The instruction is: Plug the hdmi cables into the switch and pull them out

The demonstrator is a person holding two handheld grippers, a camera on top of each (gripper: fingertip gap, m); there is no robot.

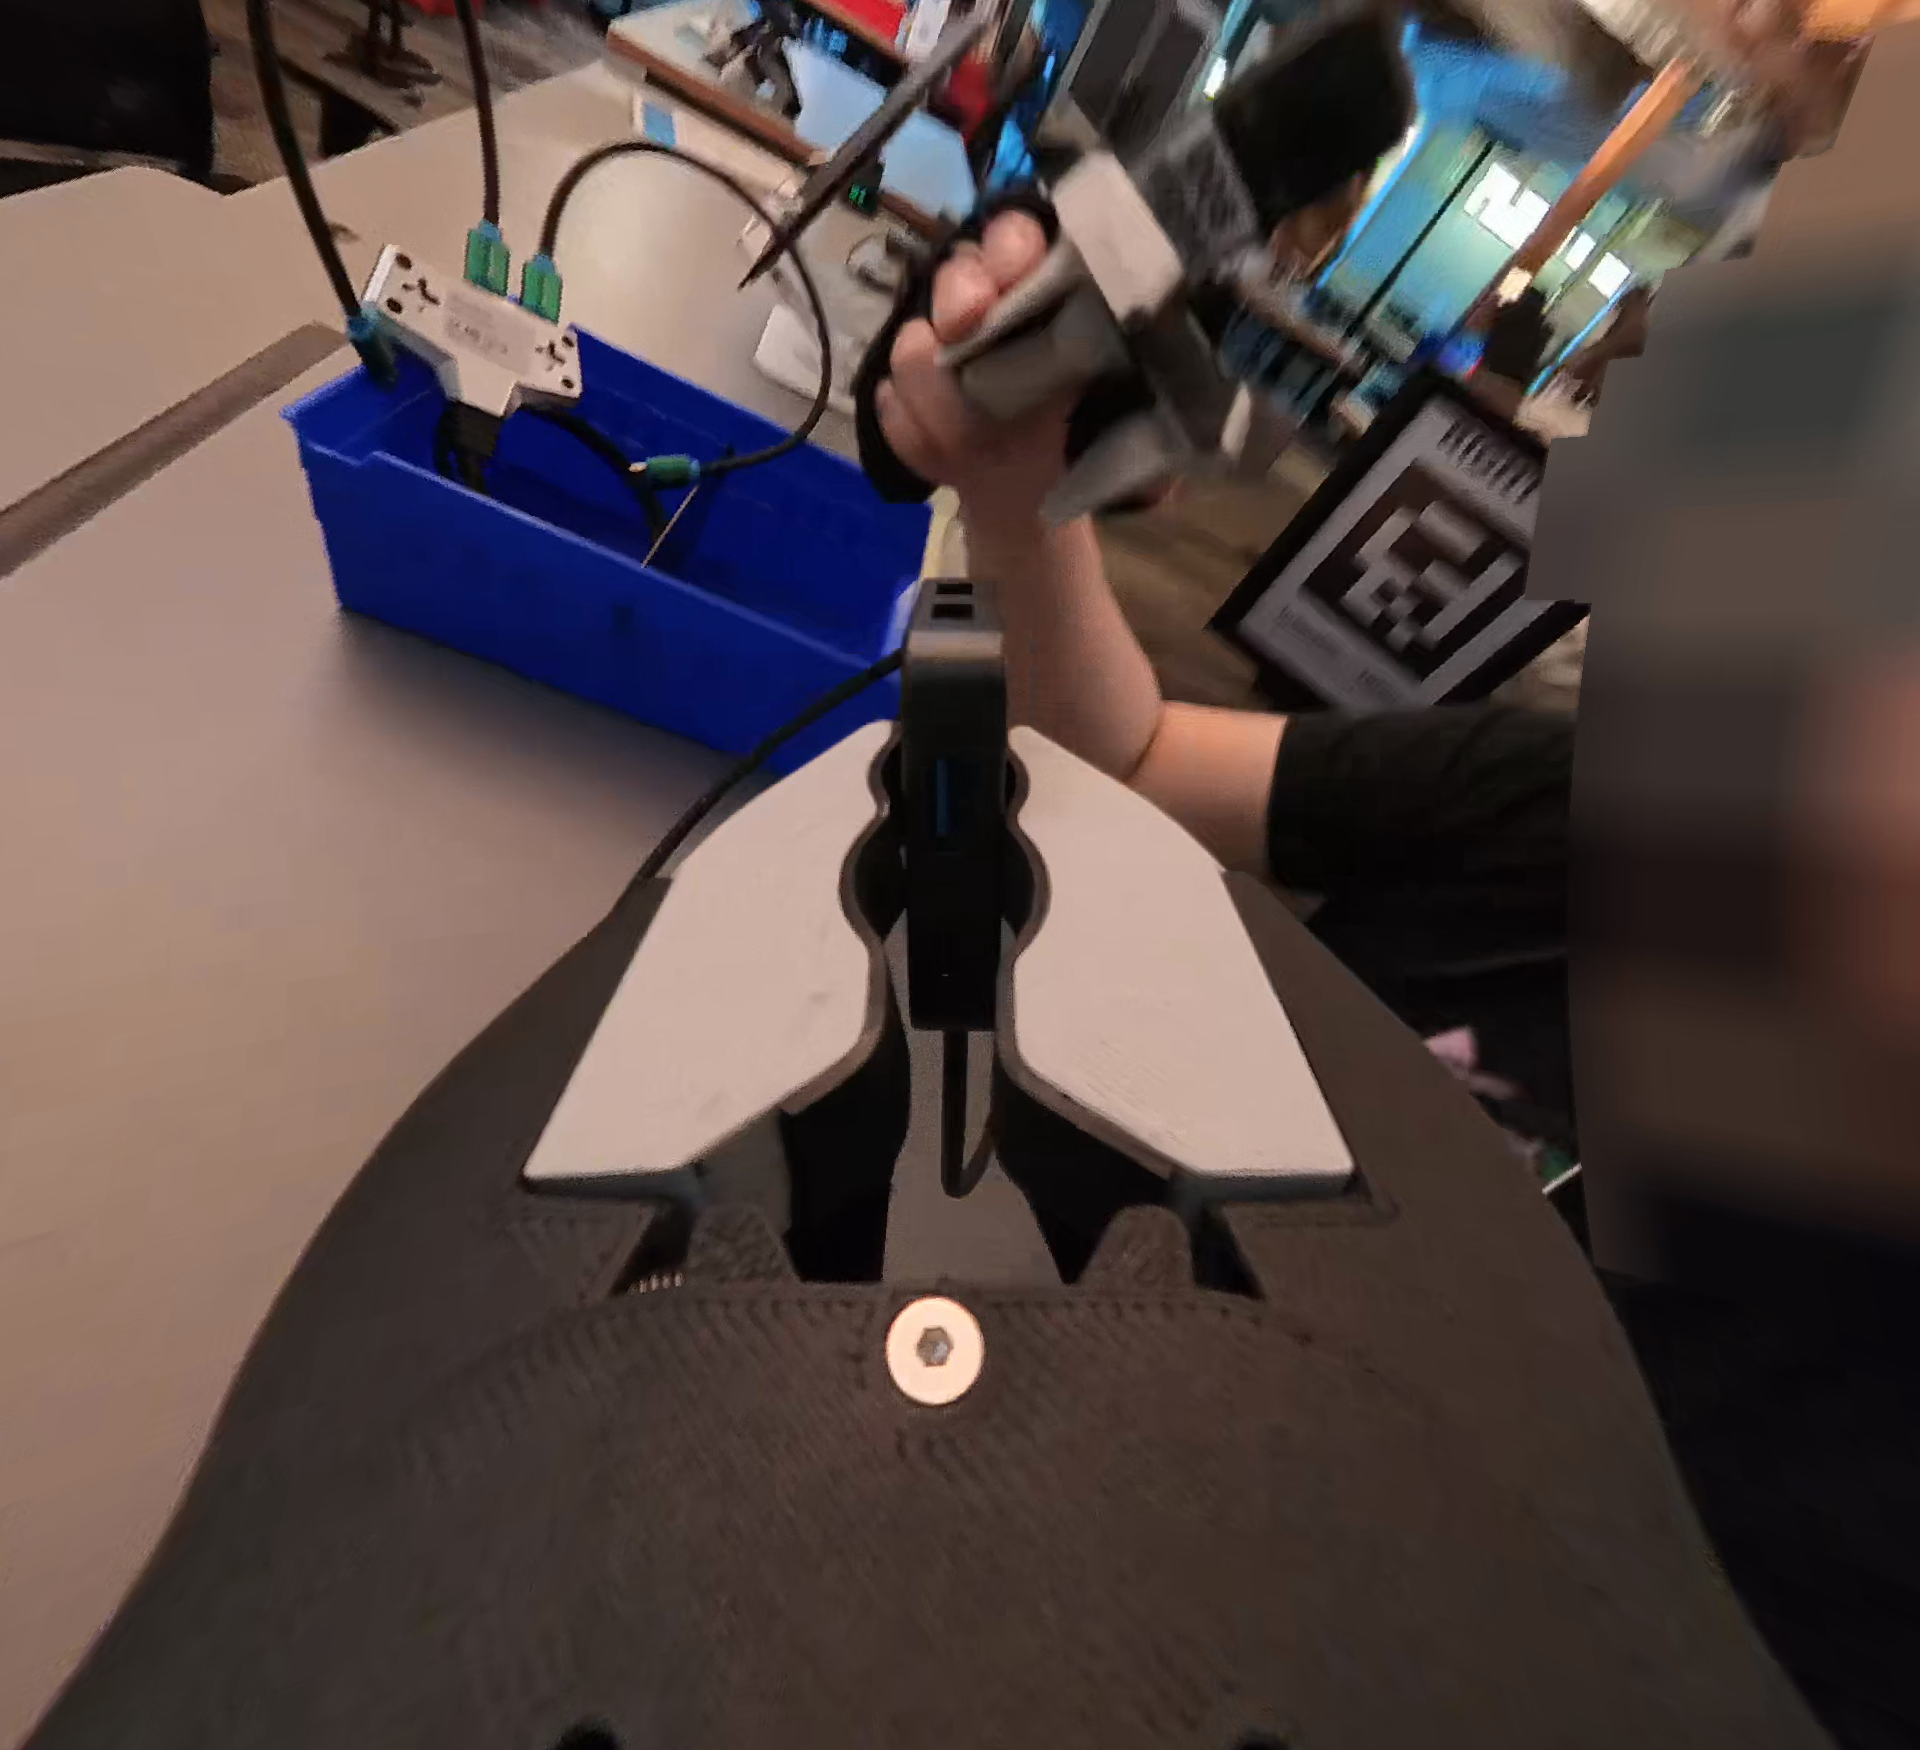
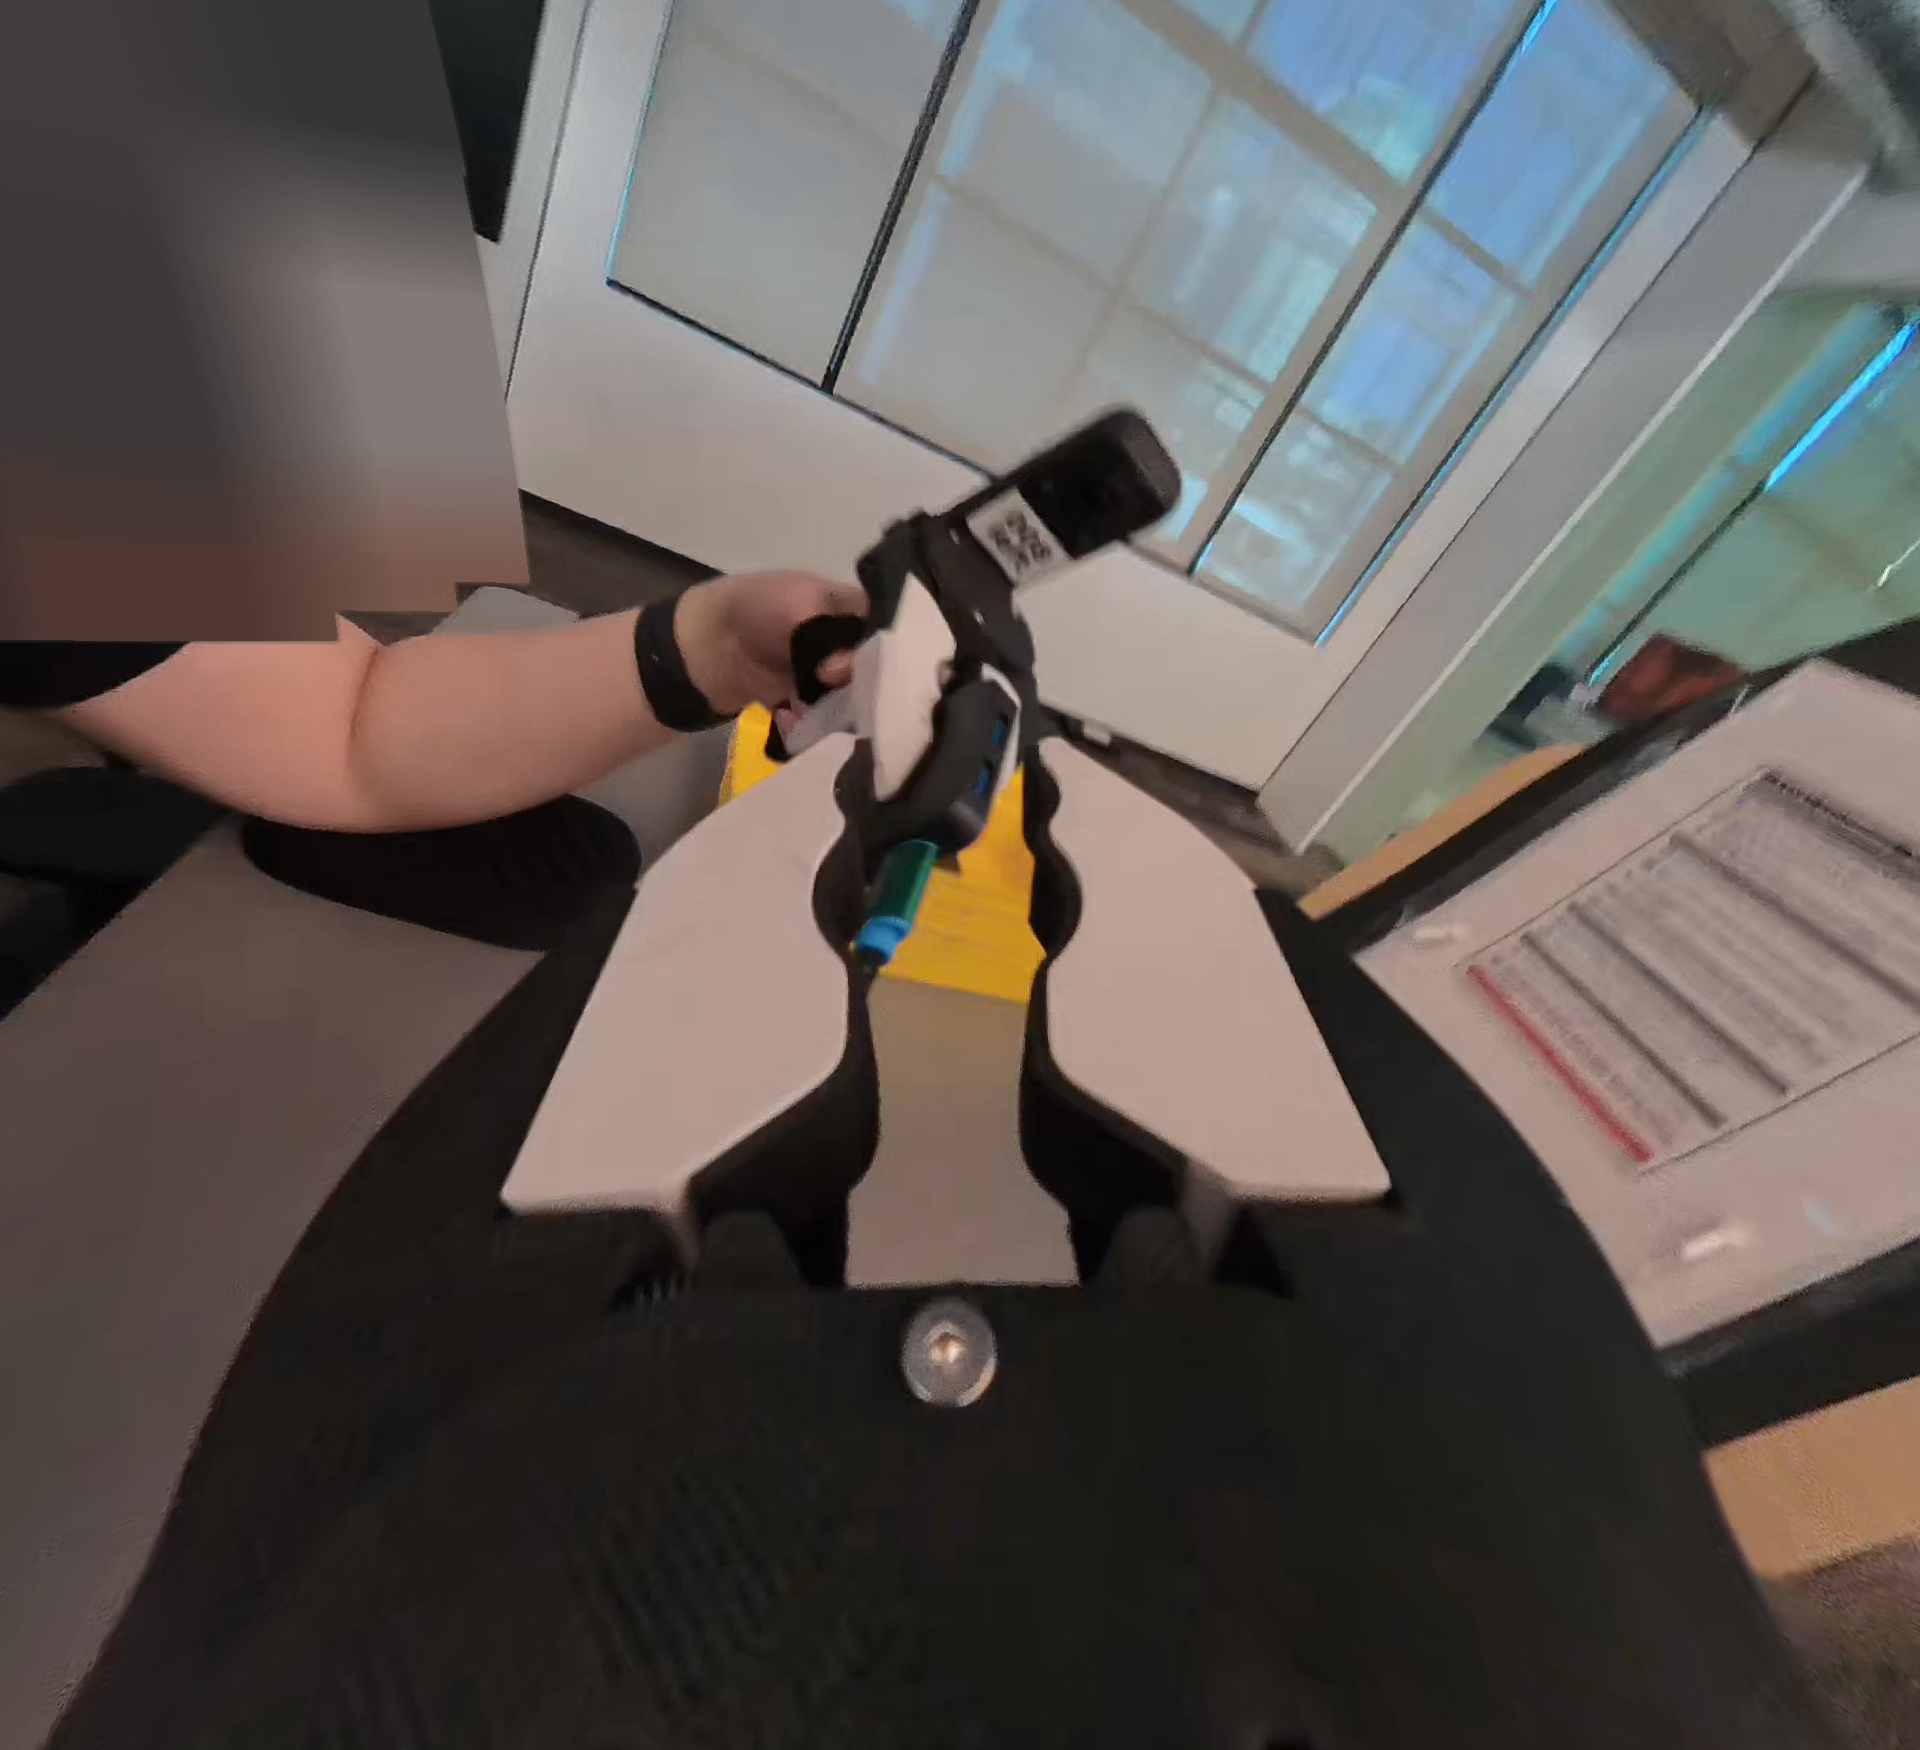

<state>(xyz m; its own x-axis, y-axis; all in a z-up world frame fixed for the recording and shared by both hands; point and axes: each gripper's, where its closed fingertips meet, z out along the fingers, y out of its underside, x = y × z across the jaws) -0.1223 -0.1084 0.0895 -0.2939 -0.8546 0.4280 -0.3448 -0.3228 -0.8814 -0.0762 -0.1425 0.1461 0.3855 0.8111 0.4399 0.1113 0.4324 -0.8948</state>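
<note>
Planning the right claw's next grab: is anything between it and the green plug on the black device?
Nothing visible. The green plug juts from the black device, in line with the open right claw's gap, unobstructed.

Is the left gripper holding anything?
Yes, the left gripper is shut on a black adapter standing upright between its fingers.

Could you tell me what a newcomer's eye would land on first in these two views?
In the left wrist view, the left gripper clamps a slim black switch box dead centre. Behind it, a bright blue plastic bin on the grey table carries a white adapter with green-ended cables. In the right wrist view, the open right gripper frames a green cable plug.
</note>
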